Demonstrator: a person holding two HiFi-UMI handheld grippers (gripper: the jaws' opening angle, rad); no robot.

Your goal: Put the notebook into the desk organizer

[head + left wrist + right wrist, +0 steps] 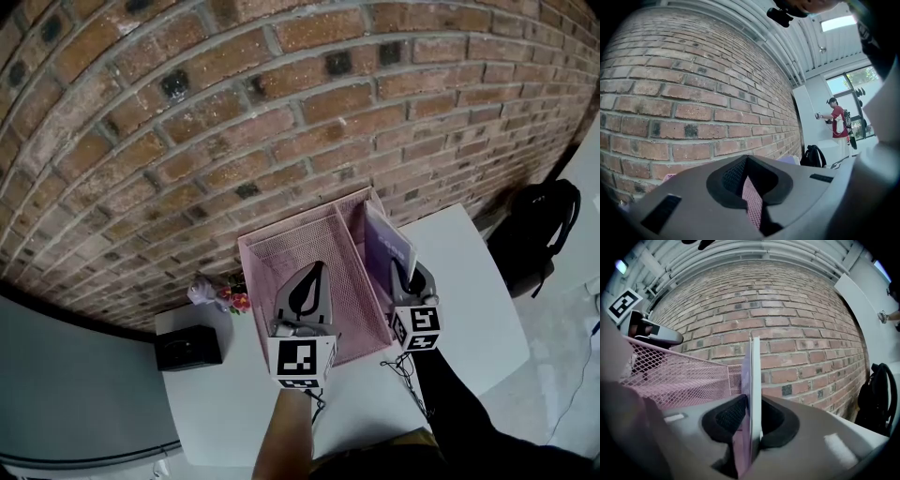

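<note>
Lavender and thin, the notebook [389, 246] stands on edge in the narrow side slot of the desk organizer [281, 253], its pale page block facing up. The right gripper [401, 272] reaches into that slot from the organizer's front. In the right gripper view the notebook [752, 380] rises upright between the jaws of the right gripper [751, 405]. The jaws are part-way apart, with a dark gap on one side of the book, so the pads frame it rather than pinch it. The left gripper [317, 272] lies over the organizer's wide compartment. In its own view the left gripper [747, 165] has its jaws drawn in on a strip of the organizer's pink mesh [752, 201] and grips it. The organizer is fine pink wire mesh, box-shaped, with a solid divider between its wide bay and narrow slot. The grippers are smooth grey plastic with black ribbed pads, and each carries a marker cube [302, 361]. Under the organizer is a plain white table [469, 309]. Behind it stands a rough red brick wall [234, 112]. On the wide-bay side sit a small bunch of flowers [220, 295] and a black box [187, 352]. Beyond the table edge on the slot side, a black backpack [539, 234] leans on the floor.
</note>
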